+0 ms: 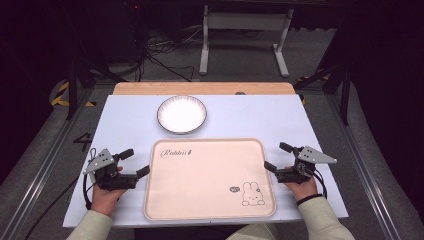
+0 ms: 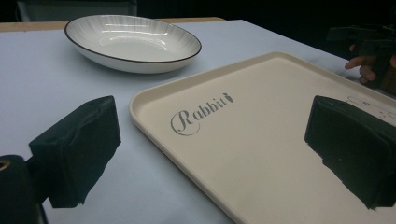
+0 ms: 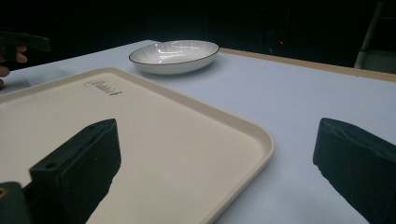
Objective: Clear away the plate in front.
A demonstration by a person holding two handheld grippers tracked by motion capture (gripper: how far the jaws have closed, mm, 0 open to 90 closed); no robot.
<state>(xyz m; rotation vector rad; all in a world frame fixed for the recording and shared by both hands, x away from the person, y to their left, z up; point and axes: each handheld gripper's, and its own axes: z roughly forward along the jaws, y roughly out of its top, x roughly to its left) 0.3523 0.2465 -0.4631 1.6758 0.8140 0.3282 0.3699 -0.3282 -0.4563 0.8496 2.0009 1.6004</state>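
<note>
Left gripper (image 1: 135,162) gapes wide, holding nothing, straddling the tray's (image 1: 210,214) left rim; right gripper (image 1: 278,156) likewise at the right rim; plate (image 1: 182,114) beyond.

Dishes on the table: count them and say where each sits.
2. A white plate lies at the far middle of the table; a cream tray lies nearer the person, apart from it, between the two grippers.

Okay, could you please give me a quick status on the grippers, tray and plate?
Left gripper and right gripper open, flanking the tray. Tray bare. Plate beyond it, untouched. Nothing in the way.
</note>
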